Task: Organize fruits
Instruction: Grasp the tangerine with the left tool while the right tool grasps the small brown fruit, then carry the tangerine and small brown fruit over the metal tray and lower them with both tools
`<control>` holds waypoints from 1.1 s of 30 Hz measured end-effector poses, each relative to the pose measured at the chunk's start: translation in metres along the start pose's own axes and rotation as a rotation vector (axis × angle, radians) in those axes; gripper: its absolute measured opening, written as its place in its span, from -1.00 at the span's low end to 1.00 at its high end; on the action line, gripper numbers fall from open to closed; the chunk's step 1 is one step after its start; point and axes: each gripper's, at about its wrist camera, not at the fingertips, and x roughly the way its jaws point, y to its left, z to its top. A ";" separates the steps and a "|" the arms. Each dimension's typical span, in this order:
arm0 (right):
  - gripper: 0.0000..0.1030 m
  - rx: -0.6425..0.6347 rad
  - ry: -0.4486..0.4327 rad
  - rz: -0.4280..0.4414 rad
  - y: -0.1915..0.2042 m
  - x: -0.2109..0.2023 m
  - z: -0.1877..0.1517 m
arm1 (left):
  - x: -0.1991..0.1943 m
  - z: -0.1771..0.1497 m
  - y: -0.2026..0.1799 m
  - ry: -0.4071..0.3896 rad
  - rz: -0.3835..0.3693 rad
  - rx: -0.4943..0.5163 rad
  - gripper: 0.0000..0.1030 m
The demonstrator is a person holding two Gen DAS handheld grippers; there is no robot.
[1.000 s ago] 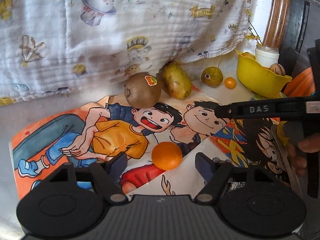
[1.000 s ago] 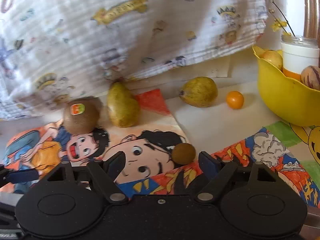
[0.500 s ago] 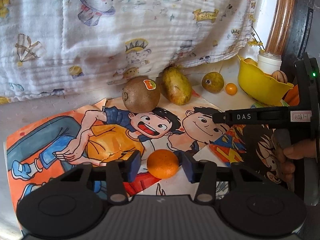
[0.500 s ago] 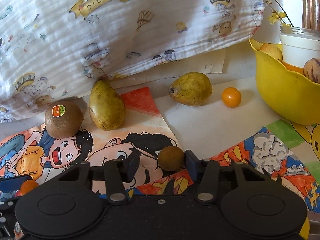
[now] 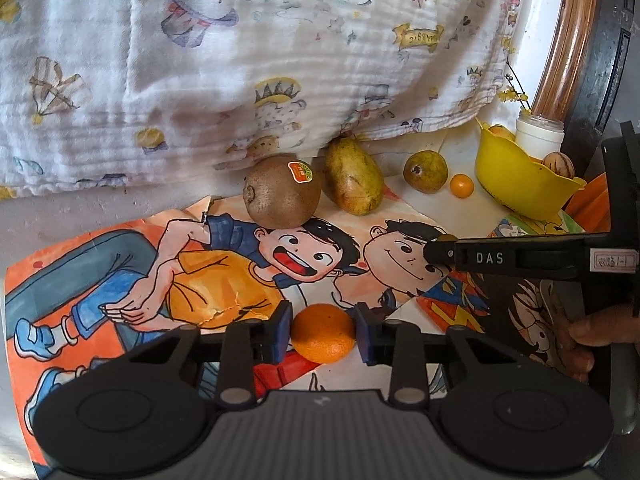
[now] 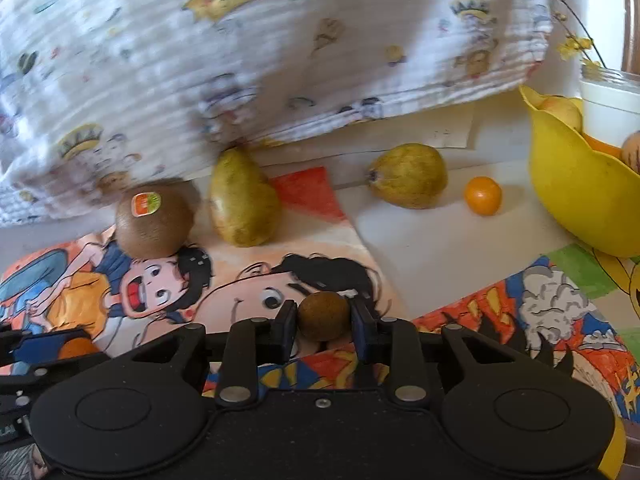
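In the left wrist view an orange (image 5: 324,340) lies on the cartoon poster (image 5: 120,264). My left gripper (image 5: 323,330) is closing its jaws, and both pads touch the orange's sides. In the right wrist view my right gripper (image 6: 323,322) is shut on a small brown round fruit (image 6: 323,314) over the poster (image 6: 400,240). Farther back lie a stickered kiwi (image 5: 282,196), a long pear (image 5: 352,178), a round pear (image 5: 425,171) and a tiny orange fruit (image 5: 461,186). A yellow bowl (image 5: 516,184) with fruit in it stands at the right.
A printed white blanket (image 5: 240,60) hangs over the back of the surface. A white jar (image 5: 540,136) stands behind the bowl. A hand (image 5: 592,324) holds the right gripper's black body (image 5: 520,258), which crosses the left view's right side.
Both grippers went from wide open to closed around their fruit: the left on the orange, the right on the small brown fruit. Neither hand shifted much.
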 end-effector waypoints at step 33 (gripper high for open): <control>-0.41 0.111 -0.203 0.027 -0.006 -0.208 -0.050 | -0.101 0.005 -0.063 -0.094 -0.098 0.076 -0.31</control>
